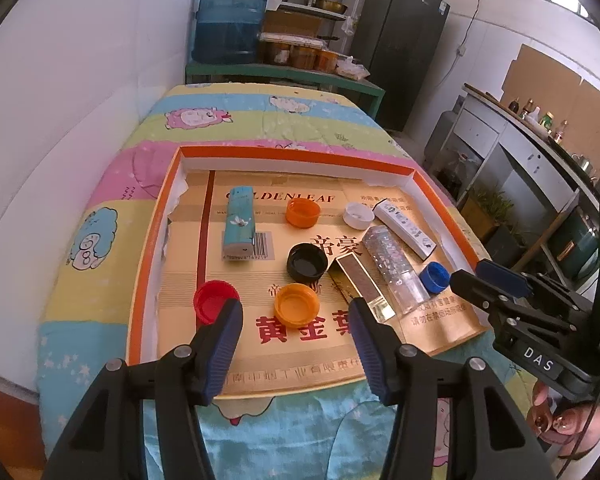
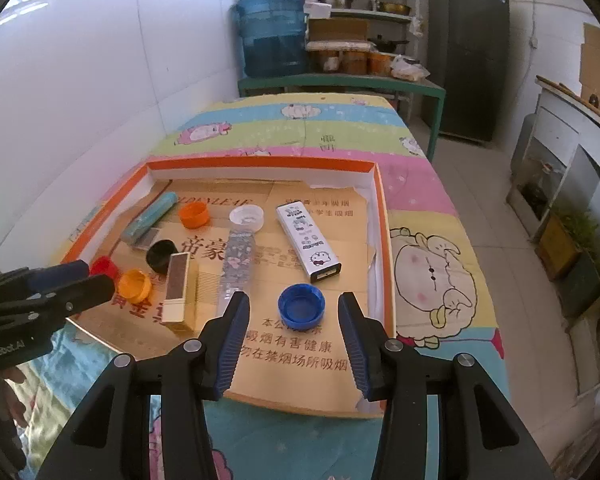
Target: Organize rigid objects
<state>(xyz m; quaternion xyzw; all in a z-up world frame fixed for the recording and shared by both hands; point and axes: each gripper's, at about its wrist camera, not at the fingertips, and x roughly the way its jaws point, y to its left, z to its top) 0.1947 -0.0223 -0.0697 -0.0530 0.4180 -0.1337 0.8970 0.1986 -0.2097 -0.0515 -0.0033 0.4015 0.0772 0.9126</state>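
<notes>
Both tools stand open and hold nothing. At lower centre of the left wrist view, the left tool [image 1: 296, 316] hangs above an orange cap [image 1: 296, 305] in the orange-rimmed tray [image 1: 140, 280]. At lower centre of the right wrist view, the right tool [image 2: 294, 312] frames a blue cap [image 2: 301, 306] lying on the tray's cardboard liner [image 2: 300, 360], pads apart from it.

The left gripper [image 1: 296, 312] hangs with jaws apart and nothing between them above the near end of an orange-rimmed tray [image 1: 148, 248]; a red cap [image 1: 214, 300] sits by its left finger, an orange cap [image 1: 296, 304] between the fingers. Farther in lie a black cap [image 1: 307, 262], a second orange cap [image 1: 303, 213], a white cap [image 1: 358, 215] and a teal box [image 1: 239, 226]; the right gripper [image 1: 480, 276] reaches in beside a blue cap [image 1: 434, 277].
</notes>
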